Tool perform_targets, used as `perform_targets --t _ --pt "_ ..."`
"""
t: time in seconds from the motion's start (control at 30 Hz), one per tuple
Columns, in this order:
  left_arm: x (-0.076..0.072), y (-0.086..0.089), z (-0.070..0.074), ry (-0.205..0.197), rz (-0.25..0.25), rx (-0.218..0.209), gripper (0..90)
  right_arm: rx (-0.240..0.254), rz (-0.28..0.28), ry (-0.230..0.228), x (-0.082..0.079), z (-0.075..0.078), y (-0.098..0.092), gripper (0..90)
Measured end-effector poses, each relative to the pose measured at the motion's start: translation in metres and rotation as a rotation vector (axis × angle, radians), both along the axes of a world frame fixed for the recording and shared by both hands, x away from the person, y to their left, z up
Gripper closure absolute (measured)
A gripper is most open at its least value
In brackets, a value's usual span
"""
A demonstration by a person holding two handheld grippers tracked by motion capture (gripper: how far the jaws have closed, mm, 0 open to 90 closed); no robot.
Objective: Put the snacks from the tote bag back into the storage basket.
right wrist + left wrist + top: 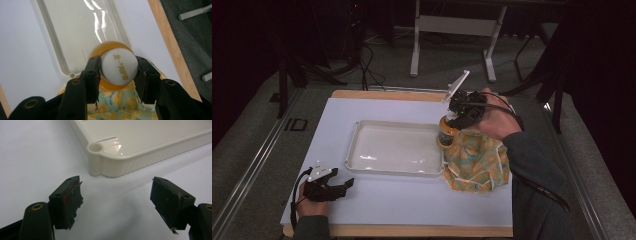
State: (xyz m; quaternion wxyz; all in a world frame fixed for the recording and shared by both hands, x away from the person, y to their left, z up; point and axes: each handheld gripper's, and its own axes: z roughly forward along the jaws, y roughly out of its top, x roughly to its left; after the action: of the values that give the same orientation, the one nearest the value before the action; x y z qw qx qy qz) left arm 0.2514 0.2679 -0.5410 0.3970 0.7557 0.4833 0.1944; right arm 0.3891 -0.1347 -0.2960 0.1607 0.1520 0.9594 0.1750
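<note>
An orange bottle [446,131] with a white cap [119,66] stands half out of a yellow lemon-print cloth bag [477,162], right beside the white tray [362,131]. From above, my right gripper [117,68] is shut on the bottle, its jaws pressing both sides of the cap. Chinese lettering runs across the cap. My left gripper [347,184] rests low on the white mat near the front left, open with nothing between its jaws. In the left gripper view the tray's rounded corner [96,152] lies just beyond my left gripper [116,195].
The white mat [412,200] covers a wooden tabletop whose edge [387,93] shows at the back. Beyond the table is grey carpet with a desk's metal legs [414,55] and black cables [367,65]. A black cable trails from the right hand.
</note>
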Motion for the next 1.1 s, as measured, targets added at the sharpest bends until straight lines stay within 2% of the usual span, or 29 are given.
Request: perform_targets --t 0.63,1.1 --pt "-0.001 0.000 0.000 -0.010 -0.009 -0.004 25.2 -0.008 0.037 0.016 -0.006 -0.007 0.015 58.8" --pt "-0.001 0.000 0.000 -0.009 -0.010 -0.005 25.2 -0.007 0.062 0.039 -0.007 -0.018 0.023 58.8"
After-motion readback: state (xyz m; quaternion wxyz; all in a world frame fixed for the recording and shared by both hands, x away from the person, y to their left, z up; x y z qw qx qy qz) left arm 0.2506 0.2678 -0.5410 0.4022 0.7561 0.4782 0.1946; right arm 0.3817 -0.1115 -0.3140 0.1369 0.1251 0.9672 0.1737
